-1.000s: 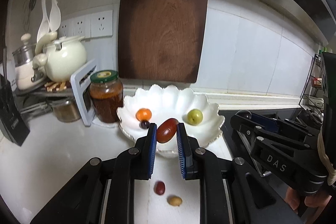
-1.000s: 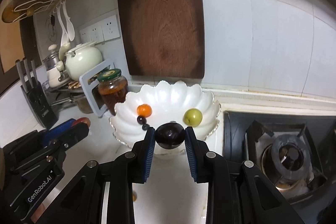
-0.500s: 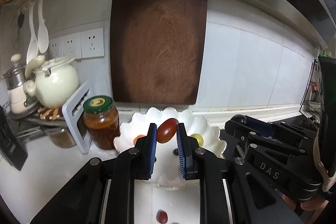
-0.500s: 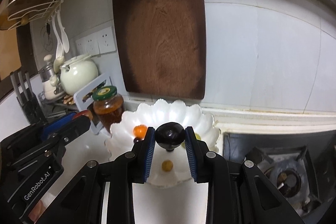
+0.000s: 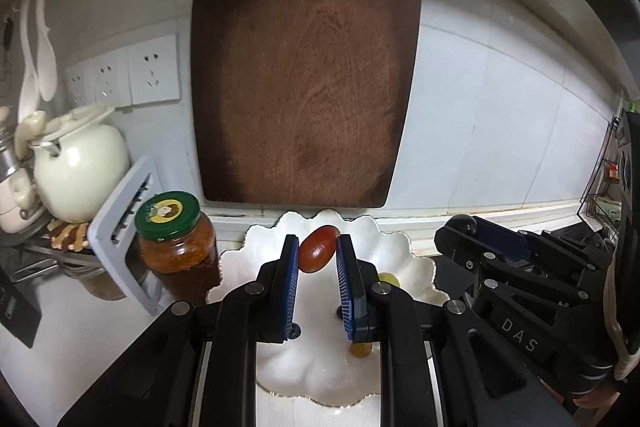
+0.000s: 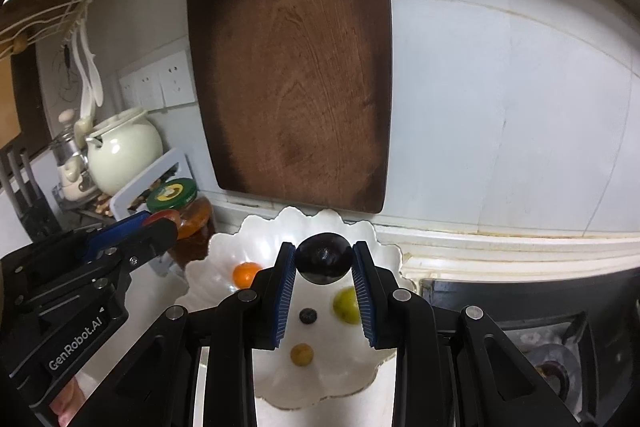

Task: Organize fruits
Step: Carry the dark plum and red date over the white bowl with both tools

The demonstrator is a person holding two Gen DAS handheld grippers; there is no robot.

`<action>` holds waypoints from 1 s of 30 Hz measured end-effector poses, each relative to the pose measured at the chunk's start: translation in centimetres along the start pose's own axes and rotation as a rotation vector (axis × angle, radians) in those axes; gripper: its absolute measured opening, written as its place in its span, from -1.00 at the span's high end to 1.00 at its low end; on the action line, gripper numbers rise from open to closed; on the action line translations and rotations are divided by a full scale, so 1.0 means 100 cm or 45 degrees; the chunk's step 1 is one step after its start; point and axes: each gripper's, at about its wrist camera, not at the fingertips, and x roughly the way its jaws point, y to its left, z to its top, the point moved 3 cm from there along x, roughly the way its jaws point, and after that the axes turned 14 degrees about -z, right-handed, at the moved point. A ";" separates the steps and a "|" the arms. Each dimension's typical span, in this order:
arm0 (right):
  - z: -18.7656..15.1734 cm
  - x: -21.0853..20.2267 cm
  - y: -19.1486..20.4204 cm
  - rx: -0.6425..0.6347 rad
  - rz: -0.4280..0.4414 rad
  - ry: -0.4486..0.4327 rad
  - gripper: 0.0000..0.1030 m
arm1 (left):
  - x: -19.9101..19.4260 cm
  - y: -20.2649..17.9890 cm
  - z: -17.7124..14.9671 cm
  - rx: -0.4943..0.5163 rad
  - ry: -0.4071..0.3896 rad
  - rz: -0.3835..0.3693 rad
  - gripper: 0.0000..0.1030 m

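A white scalloped bowl [image 5: 416,267] [image 6: 216,267] sits on the counter below both grippers. My left gripper [image 5: 317,247] is shut on a reddish-brown oval fruit [image 5: 318,254] above the bowl. My right gripper [image 6: 323,257] is shut on a dark round plum [image 6: 323,263] above the bowl. In the right wrist view the bowl holds an orange fruit [image 6: 245,274], a green fruit [image 6: 345,305], a small dark berry [image 6: 308,315] and a small yellow-brown fruit [image 6: 301,354]. The left gripper [image 6: 160,223] also shows at the left of that view, the right gripper [image 5: 464,227] at the right of the left wrist view.
A jar with a green lid [image 5: 176,247] stands just left of the bowl, with a grey rack [image 5: 120,227] and a cream pot [image 5: 76,163] beyond. A dark wooden cutting board [image 5: 304,67] hangs on the wall behind. A gas stove [image 6: 540,355] lies to the right.
Both grippers have moved forward and come over the bowl, each still holding its fruit. The loose fruits on the counter in front have dropped out of the left view.
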 end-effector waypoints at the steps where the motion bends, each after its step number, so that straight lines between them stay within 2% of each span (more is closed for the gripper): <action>1: 0.002 0.006 0.001 -0.005 0.004 0.016 0.41 | 0.005 0.002 0.002 0.000 0.013 0.002 0.61; 14: 0.010 0.071 0.005 -0.019 0.023 0.199 0.41 | 0.078 0.028 0.014 -0.051 0.235 -0.028 0.61; 30: 0.001 0.131 0.007 -0.048 0.002 0.389 0.41 | 0.147 0.052 0.000 -0.140 0.462 -0.002 0.61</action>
